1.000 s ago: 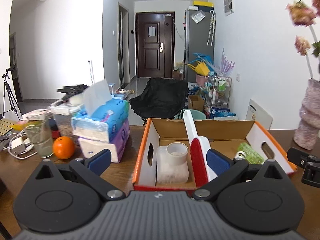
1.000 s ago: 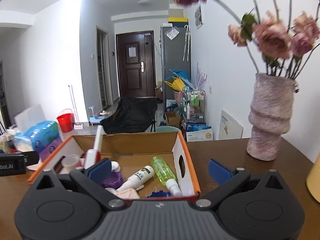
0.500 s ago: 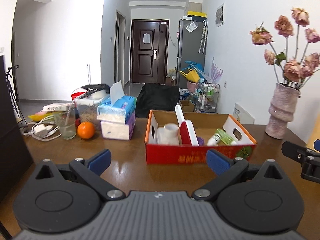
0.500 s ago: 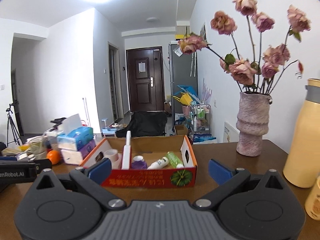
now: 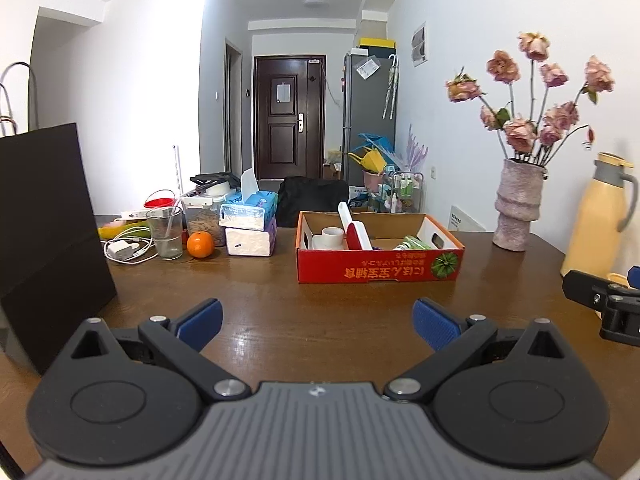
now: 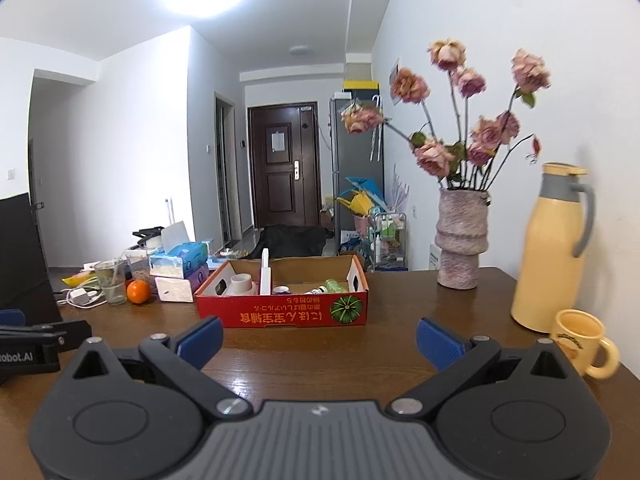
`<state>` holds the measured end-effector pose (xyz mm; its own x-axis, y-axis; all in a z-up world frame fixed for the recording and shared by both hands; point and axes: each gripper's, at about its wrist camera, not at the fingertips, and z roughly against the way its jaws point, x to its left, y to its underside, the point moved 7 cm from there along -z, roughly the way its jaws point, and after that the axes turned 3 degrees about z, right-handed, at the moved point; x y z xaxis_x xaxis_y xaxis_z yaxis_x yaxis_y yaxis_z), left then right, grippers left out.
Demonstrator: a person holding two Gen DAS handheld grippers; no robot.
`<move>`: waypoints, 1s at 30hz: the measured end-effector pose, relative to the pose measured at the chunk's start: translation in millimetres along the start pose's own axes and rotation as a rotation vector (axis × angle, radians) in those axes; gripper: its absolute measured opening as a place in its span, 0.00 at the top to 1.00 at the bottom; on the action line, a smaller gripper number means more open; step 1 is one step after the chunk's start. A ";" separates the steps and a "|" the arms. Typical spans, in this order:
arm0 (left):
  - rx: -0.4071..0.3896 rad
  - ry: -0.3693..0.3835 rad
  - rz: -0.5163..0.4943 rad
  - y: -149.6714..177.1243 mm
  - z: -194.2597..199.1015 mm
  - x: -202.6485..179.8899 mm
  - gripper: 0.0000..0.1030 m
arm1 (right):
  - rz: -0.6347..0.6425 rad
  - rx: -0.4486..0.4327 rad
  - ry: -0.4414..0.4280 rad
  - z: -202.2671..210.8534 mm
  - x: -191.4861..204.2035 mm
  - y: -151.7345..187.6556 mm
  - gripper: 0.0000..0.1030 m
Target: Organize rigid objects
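A red cardboard box [image 5: 378, 270] [image 6: 282, 314] stands on the brown table. Inside it I see a white cup-shaped container [image 5: 330, 237], a red and white brush standing on end [image 5: 356, 229] and a green bottle [image 5: 416, 243]. My left gripper [image 5: 318, 322] hovers well back from the box, open, with nothing between its blue pads. My right gripper [image 6: 318, 338] is likewise open and empty, nearer the table's front than the box. The right gripper's side shows at the right edge of the left wrist view.
Left of the box are stacked tissue packs [image 5: 250, 224], an orange [image 5: 200, 245], a glass [image 5: 164, 232] and a charger with cable [image 5: 124, 249]. A black bag [image 5: 44, 232] stands at far left. A vase of flowers [image 6: 460, 240], a yellow flask [image 6: 554, 248] and mug [image 6: 580, 342] stand right.
Both grippers have pulled back from over the box toward the table's front. The box now looks smaller and farther away, and the flask and mug have come into view.
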<state>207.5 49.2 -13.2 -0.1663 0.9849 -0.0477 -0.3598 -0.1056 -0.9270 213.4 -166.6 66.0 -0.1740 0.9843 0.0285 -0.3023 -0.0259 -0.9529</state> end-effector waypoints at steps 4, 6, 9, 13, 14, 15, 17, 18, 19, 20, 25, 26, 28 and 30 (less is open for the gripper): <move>-0.020 0.006 -0.001 6.5 31.3 -1.5 0.00 | 0.005 -0.026 0.003 36.0 0.9 4.6 0.00; -0.030 0.008 0.001 9.9 45.4 -0.5 0.00 | 0.008 -0.038 0.005 52.2 2.0 6.4 0.00; -0.029 0.005 0.012 14.7 58.6 1.5 0.00 | 0.011 -0.042 0.010 70.5 3.2 9.8 0.00; -0.027 0.012 0.010 19.0 67.1 0.7 0.00 | 0.020 -0.037 0.013 81.6 7.3 14.0 0.00; -0.026 0.014 0.010 19.2 67.7 0.2 0.00 | 0.025 -0.037 0.010 82.4 9.0 14.5 0.00; -0.024 0.015 0.011 19.6 68.1 0.3 0.00 | 0.028 -0.038 0.007 83.4 10.2 14.8 0.00; -0.021 0.017 0.014 20.4 68.0 0.8 0.00 | 0.028 -0.040 0.008 84.5 11.2 15.6 0.00; -0.019 0.017 0.016 20.9 68.0 1.5 0.00 | 0.029 -0.039 0.007 84.4 11.6 15.4 0.00; -0.019 0.016 0.017 21.0 67.9 2.2 0.00 | 0.031 -0.040 0.007 84.2 12.2 15.2 0.00; -0.019 0.017 0.019 21.0 67.9 2.6 0.00 | 0.032 -0.040 0.007 84.3 12.8 15.1 0.00; -0.013 0.018 0.018 22.3 66.5 2.3 0.00 | 0.032 -0.039 0.006 84.7 13.3 15.7 0.00; -0.012 0.018 0.017 22.6 66.3 2.3 0.00 | 0.032 -0.038 0.006 84.6 13.6 15.8 0.00; -0.010 0.019 0.016 23.1 65.7 1.6 0.00 | 0.033 -0.037 0.007 84.0 13.8 16.1 0.00; -0.009 0.021 0.014 23.7 65.5 0.8 0.00 | 0.032 -0.038 0.008 84.3 13.7 15.8 0.00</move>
<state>138.7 38.6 -10.8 -0.1518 0.9861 -0.0679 -0.3496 -0.1178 -0.9295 127.2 -168.2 76.9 -0.1757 0.9844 -0.0040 -0.2610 -0.0505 -0.9640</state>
